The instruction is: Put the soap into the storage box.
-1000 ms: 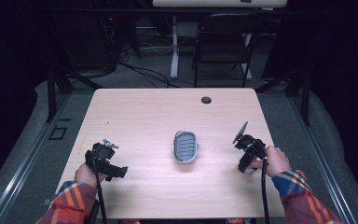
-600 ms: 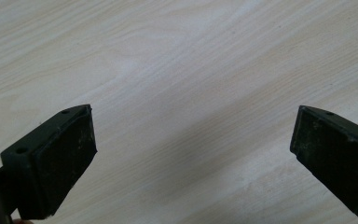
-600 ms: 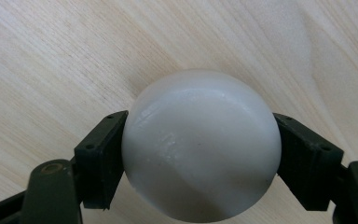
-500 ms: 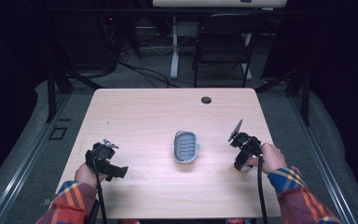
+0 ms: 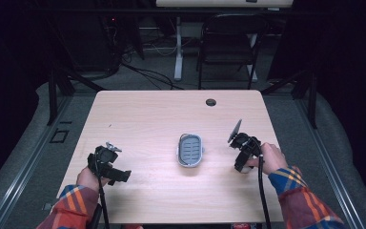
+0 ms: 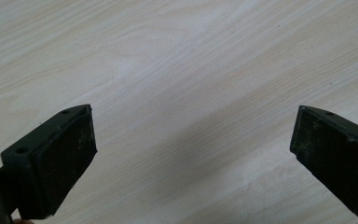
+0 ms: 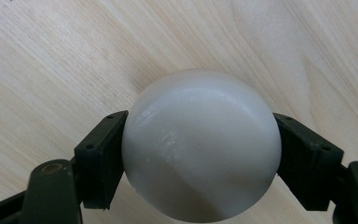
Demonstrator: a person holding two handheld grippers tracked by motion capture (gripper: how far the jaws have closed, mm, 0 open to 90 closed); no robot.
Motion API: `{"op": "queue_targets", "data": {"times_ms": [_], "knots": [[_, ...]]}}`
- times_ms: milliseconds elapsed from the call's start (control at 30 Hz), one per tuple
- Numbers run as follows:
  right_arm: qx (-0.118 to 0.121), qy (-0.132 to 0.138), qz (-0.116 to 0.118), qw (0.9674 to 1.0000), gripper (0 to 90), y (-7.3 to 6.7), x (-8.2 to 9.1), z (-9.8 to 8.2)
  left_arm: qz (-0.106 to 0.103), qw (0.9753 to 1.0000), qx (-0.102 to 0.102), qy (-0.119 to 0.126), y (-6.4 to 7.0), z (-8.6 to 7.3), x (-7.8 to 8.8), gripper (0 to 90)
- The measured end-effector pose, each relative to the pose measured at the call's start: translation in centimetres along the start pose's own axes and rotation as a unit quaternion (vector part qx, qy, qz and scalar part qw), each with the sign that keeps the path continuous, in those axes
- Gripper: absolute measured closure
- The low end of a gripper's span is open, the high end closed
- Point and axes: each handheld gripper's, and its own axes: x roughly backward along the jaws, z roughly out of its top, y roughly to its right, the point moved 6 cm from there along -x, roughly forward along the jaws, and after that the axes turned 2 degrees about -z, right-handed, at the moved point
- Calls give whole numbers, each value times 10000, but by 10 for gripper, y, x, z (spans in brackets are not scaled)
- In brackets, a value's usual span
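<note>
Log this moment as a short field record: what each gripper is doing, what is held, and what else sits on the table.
right gripper: shut on a white rounded object, one black pad on each side
held item: white rounded object, smooth and slightly glossy; looks like a bar of soap
left gripper: open, nothing between the jaws, above bare wood
soap dish: grey oval, mid-table, between the two grippers, nothing in it
table: light wood, with a round cable hole near the far edge
likely next step: soap toward the dish, as a guess
</note>
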Motion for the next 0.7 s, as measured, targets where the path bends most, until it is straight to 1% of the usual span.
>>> {"op": "queue_targets", "data": {"times_ms": [33, 67, 167, 200, 267, 467, 600, 700], "knots": [[3, 28, 2, 10000, 242, -1, 0, 2, -3, 10000, -2, -1, 0, 0, 0, 3], [49, 0, -14, 10000, 242, -2, 2, 4, -2, 10000, -2, 0, 0, 0, 0, 3], [48, 32, 14, 10000, 242, -3, 2, 8, 0, 10000, -5, -9, 0, 0, 0, 3], [140, -21, -6, 9999, 242, -4, 4, 10, -3, 10000, -5, -10, 0, 0, 0, 3], [109, 32, 8, 9999, 242, -5, 4, 12, -4, 10000, -7, -14, 0, 0, 0, 4], [199, 20, -21, 9998, 242, -8, 7, 20, -3, 10000, -9, -16, 0, 0, 0, 4], [234, 93, -19, 9997, 242, -11, 10, 27, -7, 10000, -15, -17, 0, 0, -1, 4], [269, 58, -9, 9996, 242, -12, 12, 31, -12, 10000, -24, -14, 0, 0, -1, 4]]}}
